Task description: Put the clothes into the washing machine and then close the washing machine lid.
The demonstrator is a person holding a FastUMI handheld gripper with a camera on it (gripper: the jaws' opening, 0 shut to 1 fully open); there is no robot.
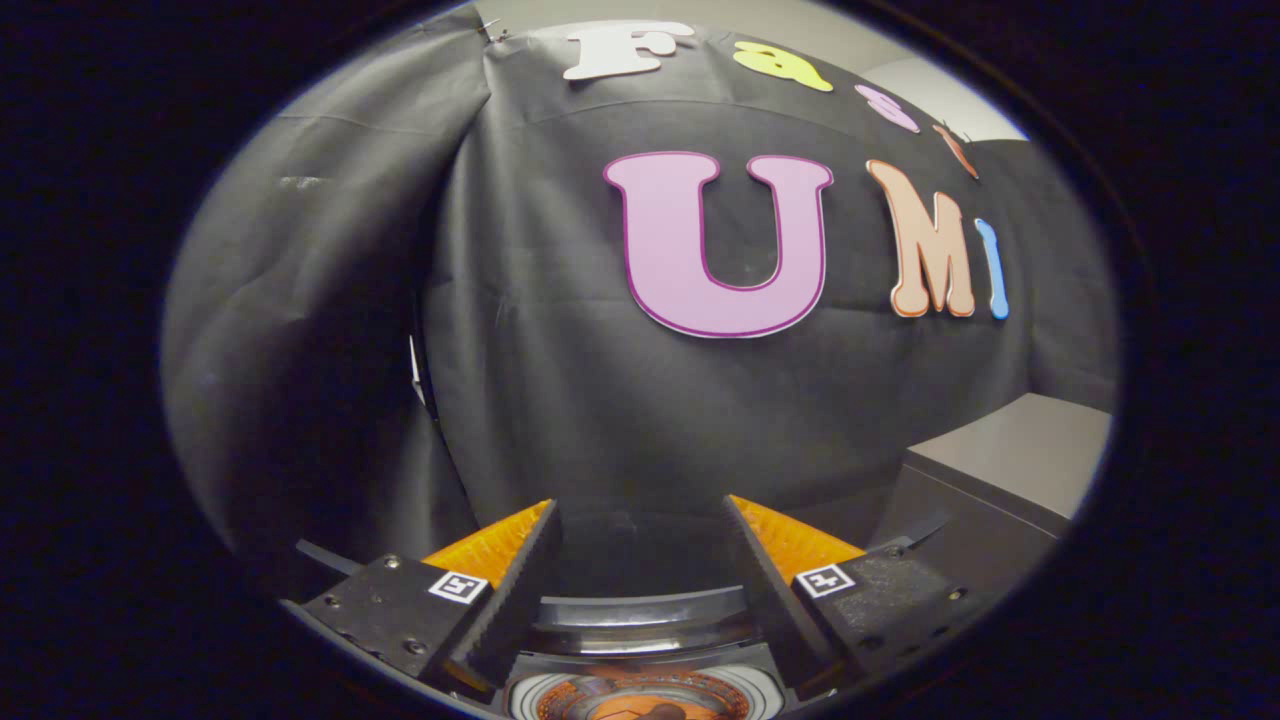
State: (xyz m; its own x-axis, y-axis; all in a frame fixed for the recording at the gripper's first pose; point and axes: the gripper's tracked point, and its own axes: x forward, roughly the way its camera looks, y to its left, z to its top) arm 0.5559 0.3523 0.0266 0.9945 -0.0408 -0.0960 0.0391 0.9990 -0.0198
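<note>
While parted (gripping nothing), the tool [640, 520] faces the cloth wall [560, 400].

The gripper [640, 515] is held roughly level, its two fingers [520, 570] spread wide apart with nothing between them. Each finger carries a small square marker on its base block, and the ribbed inner faces stand opposite one another.

A recording booth, not a home. Black cloth wall [560, 400] hangs all around, draped in folds. A plain grey box [1010, 480] stands just right of the cloth.
</note>
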